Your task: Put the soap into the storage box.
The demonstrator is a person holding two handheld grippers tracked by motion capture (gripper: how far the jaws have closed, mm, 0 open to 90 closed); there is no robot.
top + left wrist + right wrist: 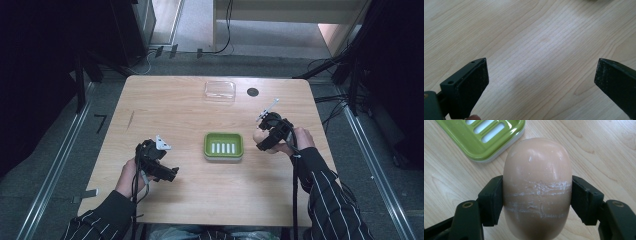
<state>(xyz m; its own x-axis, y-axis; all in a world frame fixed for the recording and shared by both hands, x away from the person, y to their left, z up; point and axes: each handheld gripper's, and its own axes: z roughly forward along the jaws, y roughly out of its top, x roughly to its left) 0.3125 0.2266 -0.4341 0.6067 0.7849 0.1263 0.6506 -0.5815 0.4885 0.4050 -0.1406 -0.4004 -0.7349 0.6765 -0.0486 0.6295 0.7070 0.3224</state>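
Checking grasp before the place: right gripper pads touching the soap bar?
Touching. In the right gripper view, both pads press flat against the sides of the soap bar, no gap on either side; scrape marks run across it between them.

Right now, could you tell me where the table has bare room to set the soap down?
The soap is clamped in the right gripper, just right of the green soap dish. Bare wood lies left of the dish up to the far left corner, and along the near edge between the two hands. The far edge is tighter: a clear plastic lid and a dark round hole.
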